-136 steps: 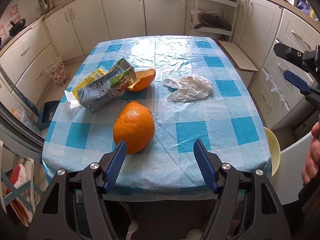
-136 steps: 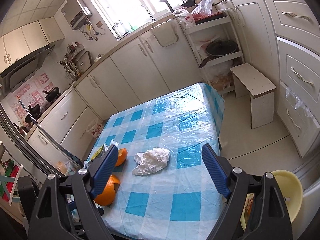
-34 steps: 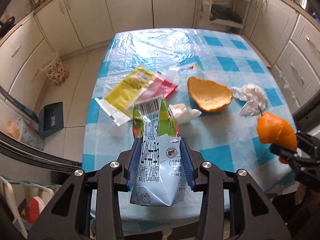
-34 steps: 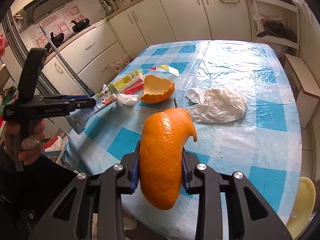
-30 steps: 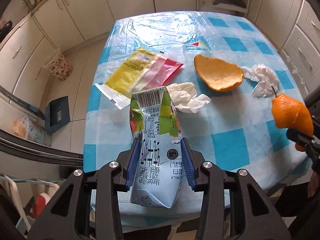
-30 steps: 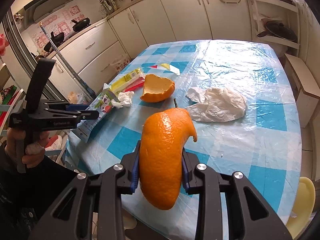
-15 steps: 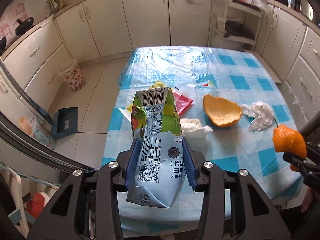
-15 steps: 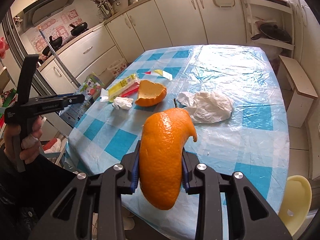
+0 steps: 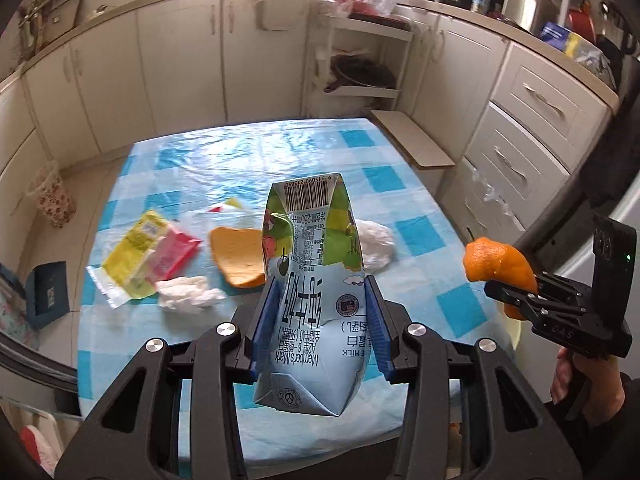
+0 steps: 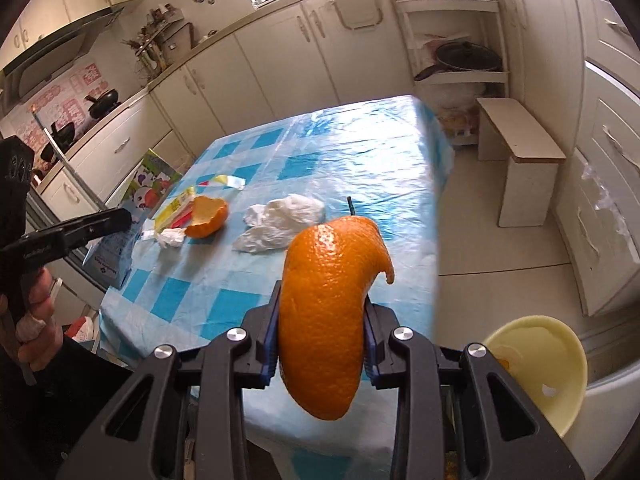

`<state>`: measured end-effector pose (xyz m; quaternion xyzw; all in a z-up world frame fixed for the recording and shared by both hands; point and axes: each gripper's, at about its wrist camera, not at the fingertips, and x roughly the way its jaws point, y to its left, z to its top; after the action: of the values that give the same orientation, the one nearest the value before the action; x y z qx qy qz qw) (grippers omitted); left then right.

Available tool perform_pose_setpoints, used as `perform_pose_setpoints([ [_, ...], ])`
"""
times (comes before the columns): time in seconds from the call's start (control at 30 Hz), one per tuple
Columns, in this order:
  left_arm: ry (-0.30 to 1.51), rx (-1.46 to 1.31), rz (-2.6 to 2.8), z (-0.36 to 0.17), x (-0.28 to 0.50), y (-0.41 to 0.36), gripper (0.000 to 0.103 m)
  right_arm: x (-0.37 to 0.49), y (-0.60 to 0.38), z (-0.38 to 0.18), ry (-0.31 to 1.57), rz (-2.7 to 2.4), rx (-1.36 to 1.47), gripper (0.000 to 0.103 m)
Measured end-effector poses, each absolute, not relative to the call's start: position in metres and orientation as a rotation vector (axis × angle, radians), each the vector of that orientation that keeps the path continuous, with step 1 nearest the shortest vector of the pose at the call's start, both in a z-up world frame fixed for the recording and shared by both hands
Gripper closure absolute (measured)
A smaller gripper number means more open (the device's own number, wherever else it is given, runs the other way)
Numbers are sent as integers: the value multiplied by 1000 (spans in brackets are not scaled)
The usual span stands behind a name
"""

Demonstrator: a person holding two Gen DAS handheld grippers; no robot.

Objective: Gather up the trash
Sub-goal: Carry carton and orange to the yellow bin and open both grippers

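left tongs [image 9: 320, 320] round milk carton [image 9: 312, 280], barcode legible

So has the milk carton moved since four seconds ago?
Yes. The milk carton has left the table, where it lay beside the orange peel half; the left tool grips it.

Milk carton [image 9: 316, 292] and orange peel [image 10: 326, 312] lifted off table [image 9: 192, 160]

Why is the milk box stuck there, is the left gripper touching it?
Touching. In the left wrist view the left gripper has a blue pad pressed flat on each side of the milk carton, holding it up off the table.
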<state>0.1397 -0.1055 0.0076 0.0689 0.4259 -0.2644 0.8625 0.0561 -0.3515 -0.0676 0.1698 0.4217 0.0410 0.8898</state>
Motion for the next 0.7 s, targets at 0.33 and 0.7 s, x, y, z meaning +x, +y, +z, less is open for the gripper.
perform_pose_setpoints([
  [0.33, 956, 217, -835, -21, 85, -261, 63, 22, -432, -110, 996, -177, 460, 69],
  [0.7, 1052, 292, -919, -71, 43, -357, 63, -16, -488, -135, 1045, -333, 610, 58],
])
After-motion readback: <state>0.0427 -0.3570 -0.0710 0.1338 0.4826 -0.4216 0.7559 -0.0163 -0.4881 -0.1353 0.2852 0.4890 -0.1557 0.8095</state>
